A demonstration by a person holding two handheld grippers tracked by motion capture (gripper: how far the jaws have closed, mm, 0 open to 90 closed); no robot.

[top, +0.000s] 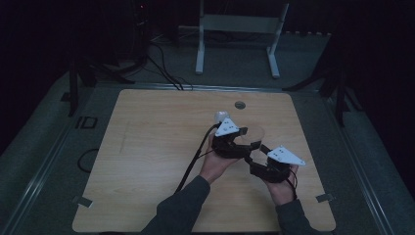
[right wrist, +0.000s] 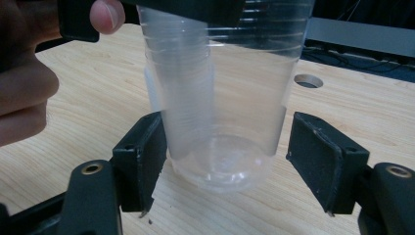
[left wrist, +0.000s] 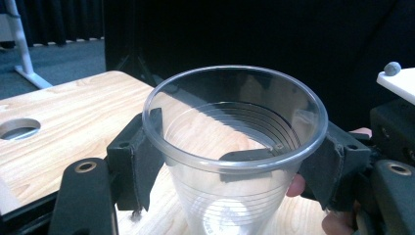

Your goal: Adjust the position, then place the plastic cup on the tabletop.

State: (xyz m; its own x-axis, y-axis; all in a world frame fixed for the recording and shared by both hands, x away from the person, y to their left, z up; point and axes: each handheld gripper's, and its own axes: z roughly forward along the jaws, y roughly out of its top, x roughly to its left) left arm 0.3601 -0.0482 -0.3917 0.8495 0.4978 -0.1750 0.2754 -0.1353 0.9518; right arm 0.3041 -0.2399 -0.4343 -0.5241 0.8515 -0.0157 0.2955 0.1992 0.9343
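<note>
A clear plastic cup (left wrist: 235, 147) stands upright between the jaws of my left gripper (left wrist: 232, 156), whose pads press its sides just under the rim. In the high view the cup (top: 254, 133) is right of the table's middle, with the left gripper (top: 252, 142) at it. My right gripper (right wrist: 225, 156) reaches at the lower part of the cup (right wrist: 220, 122) from the near right. Its left pad lies against the cup wall and its right pad stands clear of it, so its jaws are open. In the high view the right gripper (top: 255, 152) is just below the left one.
The wooden table (top: 147, 147) has a round hole (top: 240, 105) near its far edge, beyond the cup. A black cable (top: 193, 161) trails from the left gripper toward the near edge. A white frame stand (top: 239, 24) is on the floor behind the table.
</note>
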